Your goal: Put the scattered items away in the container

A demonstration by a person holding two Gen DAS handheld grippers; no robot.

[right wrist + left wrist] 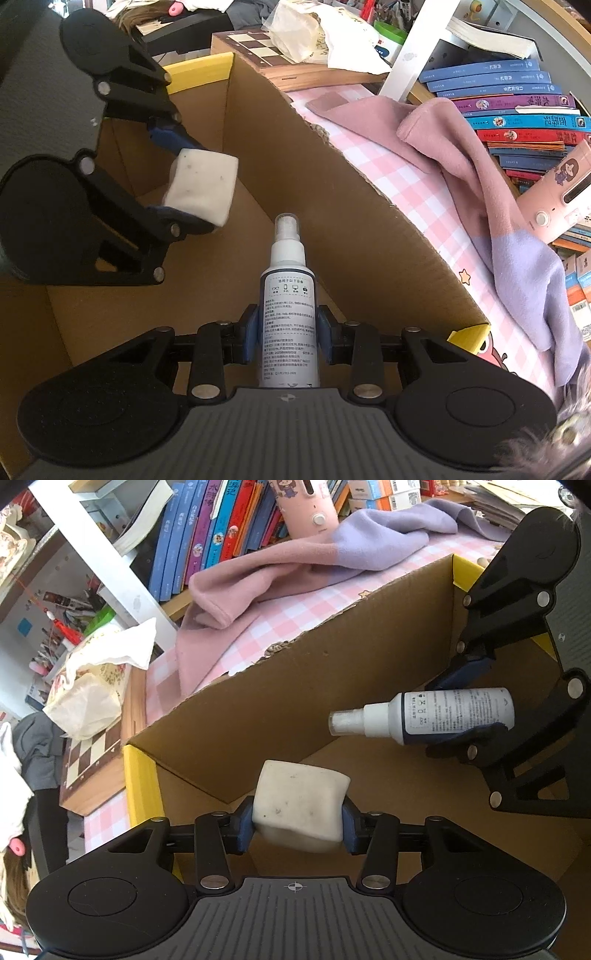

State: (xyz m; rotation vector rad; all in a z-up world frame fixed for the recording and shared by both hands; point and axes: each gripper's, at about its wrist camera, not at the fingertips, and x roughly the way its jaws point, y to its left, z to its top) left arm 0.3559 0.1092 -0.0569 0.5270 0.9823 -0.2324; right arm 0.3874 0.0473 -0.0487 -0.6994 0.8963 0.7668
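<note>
My left gripper (297,821) is shut on a white sponge block (301,805) and holds it inside the open cardboard box (288,686). My right gripper (288,332) is shut on a white spray bottle (290,314) with a dark label, also inside the box (332,177). In the left wrist view the bottle (436,716) and the right gripper (469,705) hang at the right. In the right wrist view the sponge (201,184) and the left gripper (173,177) sit at the left. Both items are above the box floor.
A pink and lilac cloth (295,576) lies on the pink checked tablecloth (280,620) beyond the box's far wall. Behind it are a row of books (207,531), a pink appliance (306,506), a chessboard (92,753) and a crumpled bag (96,686).
</note>
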